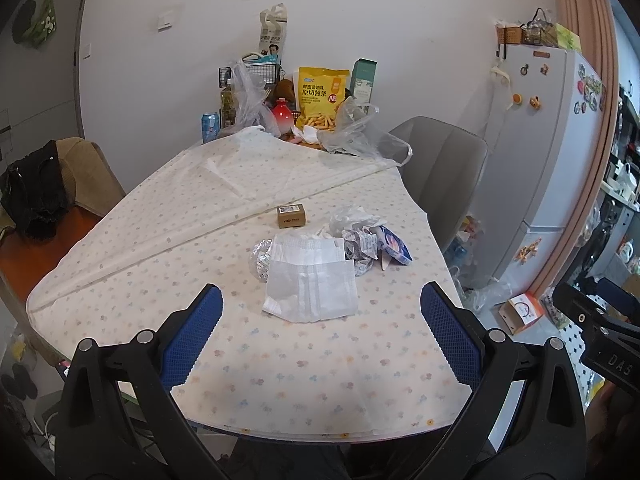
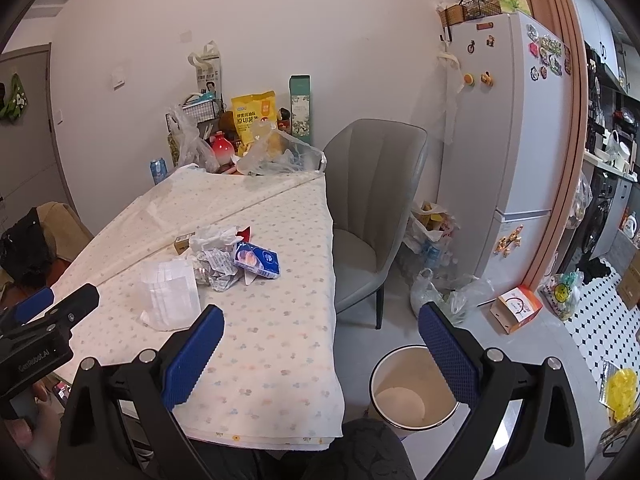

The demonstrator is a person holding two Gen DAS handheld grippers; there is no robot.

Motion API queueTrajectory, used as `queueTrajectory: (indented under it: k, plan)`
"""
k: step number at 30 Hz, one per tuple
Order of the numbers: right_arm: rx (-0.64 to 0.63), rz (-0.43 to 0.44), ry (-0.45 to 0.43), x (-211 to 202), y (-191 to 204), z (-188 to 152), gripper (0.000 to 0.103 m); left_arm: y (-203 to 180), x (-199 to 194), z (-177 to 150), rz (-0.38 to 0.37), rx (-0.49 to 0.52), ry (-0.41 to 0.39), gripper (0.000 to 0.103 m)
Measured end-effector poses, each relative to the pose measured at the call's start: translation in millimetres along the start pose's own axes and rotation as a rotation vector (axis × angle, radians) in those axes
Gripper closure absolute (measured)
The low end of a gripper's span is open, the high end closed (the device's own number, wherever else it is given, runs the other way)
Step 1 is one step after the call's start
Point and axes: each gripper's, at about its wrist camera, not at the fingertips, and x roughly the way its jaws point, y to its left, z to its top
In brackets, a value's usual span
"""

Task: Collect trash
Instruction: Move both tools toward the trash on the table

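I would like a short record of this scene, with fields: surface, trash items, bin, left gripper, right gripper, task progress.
surface: table under a flowered cloth
trash items: white paper bag, crumpled wrappers, blue packet, small brown box, clustered mid-table
bin: round waste bin on the floor to the right of the table, appears empty
left gripper: left gripper open, holding nothing, above the near table edge
right gripper: right gripper open, holding nothing
task progress: nothing collected yet
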Motion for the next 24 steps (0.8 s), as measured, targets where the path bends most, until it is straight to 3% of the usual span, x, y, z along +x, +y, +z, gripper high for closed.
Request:
queueTrajectory:
  k: [15, 24]
  plan:
    - [0.012, 0.023, -0.011, 3.7, 11.0, -2.0, 0.008, 5.0, -8.8, -7.4, 0.05, 0.029, -0.013, 0.004]
    - [0.007, 0.037, -0.001, 7.3, 15.9, -3.0, 0.008, 8.3, -5.9, -9.9, 0.034, 0.018, -0.002, 0.004]
